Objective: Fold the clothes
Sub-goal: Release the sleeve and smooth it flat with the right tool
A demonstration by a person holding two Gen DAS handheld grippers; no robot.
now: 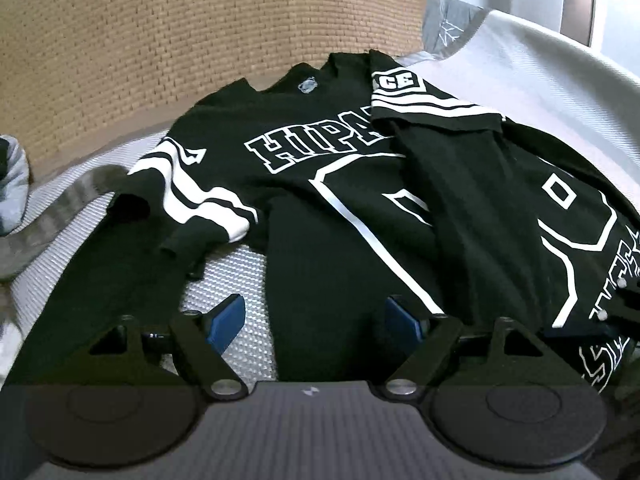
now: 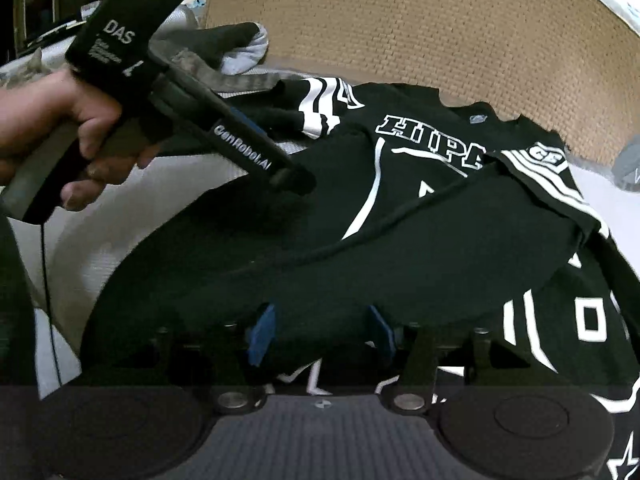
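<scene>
Here, the black jersey point(image 1: 320, 184) printed "HIPA" lies on the pale textured surface point(image 1: 224, 280). The left gripper point(image 1: 314, 320), marked "GenRobot.AI" and "DAS", hovers spread over its hem; the right gripper point(image 2: 320, 332) is spread too, its blue pads point(image 2: 262, 332) flanking the folded-over flap.

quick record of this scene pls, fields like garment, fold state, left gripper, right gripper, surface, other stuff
garment: black jersey with white print
fold state: one side flap folded over the front; striped sleeve on the other side spread out
left gripper: open, over the hem
right gripper: open, at the flap's edge
surface: white textured cover
other: grey cloth at the side, brick-pattern wall behind
</scene>
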